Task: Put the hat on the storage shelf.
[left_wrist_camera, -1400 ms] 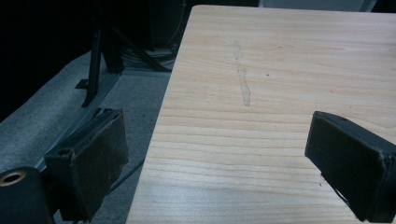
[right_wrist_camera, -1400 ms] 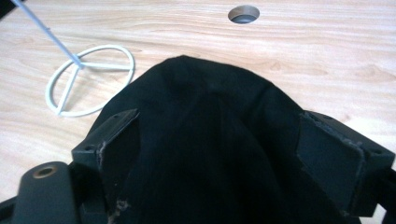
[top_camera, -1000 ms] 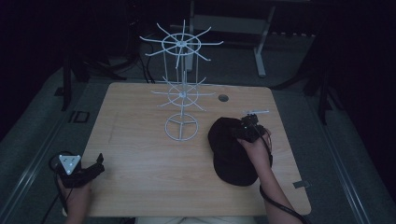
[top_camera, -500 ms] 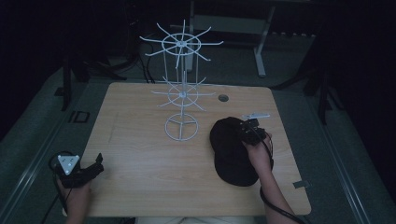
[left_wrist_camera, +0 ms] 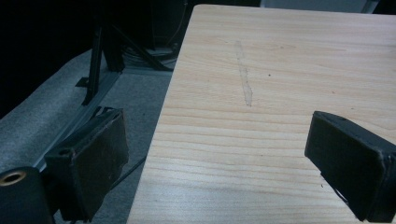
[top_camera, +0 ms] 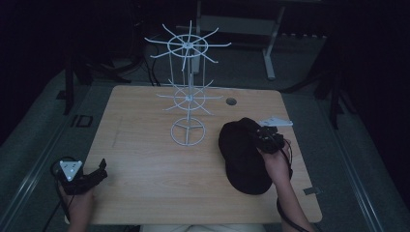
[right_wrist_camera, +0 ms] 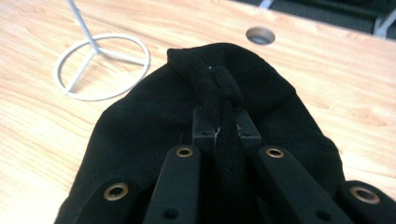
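A wooden table (top_camera: 145, 174) stands on grey carpet (top_camera: 43, 140). A white wire display rack (top_camera: 188, 92) rises from the table's far middle, its round ring base (right_wrist_camera: 100, 65) flat on the wood, with spoked tiers of hooks above. A round cable hole (top_camera: 231, 101) sits in the tabletop just beside the rack. A faint pale streak (left_wrist_camera: 243, 74) marks the wood, well apart from the rack.

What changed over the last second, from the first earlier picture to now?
The right gripper has just closed its jaws and is now shut on a fold of the black cap; the cap's crown looks slightly pulled toward the right table edge. The left gripper stayed open over the table's near left corner. The white wire rack and table stayed as they were.
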Available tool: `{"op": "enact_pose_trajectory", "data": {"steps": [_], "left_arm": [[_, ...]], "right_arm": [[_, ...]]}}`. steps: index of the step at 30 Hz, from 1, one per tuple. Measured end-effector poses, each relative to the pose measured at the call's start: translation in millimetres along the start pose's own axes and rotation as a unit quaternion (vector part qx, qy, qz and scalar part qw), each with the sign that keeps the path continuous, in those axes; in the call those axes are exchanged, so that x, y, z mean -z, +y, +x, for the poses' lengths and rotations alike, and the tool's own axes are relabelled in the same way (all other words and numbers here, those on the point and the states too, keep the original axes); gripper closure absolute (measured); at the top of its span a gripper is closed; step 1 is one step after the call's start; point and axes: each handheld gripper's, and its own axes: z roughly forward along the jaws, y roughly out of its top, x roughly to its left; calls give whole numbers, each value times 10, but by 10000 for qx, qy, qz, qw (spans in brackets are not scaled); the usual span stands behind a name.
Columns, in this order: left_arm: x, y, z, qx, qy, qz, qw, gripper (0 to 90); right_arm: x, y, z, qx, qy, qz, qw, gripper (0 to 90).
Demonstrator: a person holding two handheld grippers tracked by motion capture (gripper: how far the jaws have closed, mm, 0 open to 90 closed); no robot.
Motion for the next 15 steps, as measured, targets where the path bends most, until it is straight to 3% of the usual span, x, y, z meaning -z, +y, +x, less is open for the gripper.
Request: {"op": "enact_pose_trajectory", "data": {"steps": [9, 15], "left_arm": [[1, 0, -2, -7, 19, 1, 10000, 67], [-2, 0, -3, -8, 22, 4, 10000, 67]], "right_arm": [[472, 50, 28, 83, 83, -578, 9983, 838], [852, 135, 34, 151, 96, -1047, 9943, 838]]}}
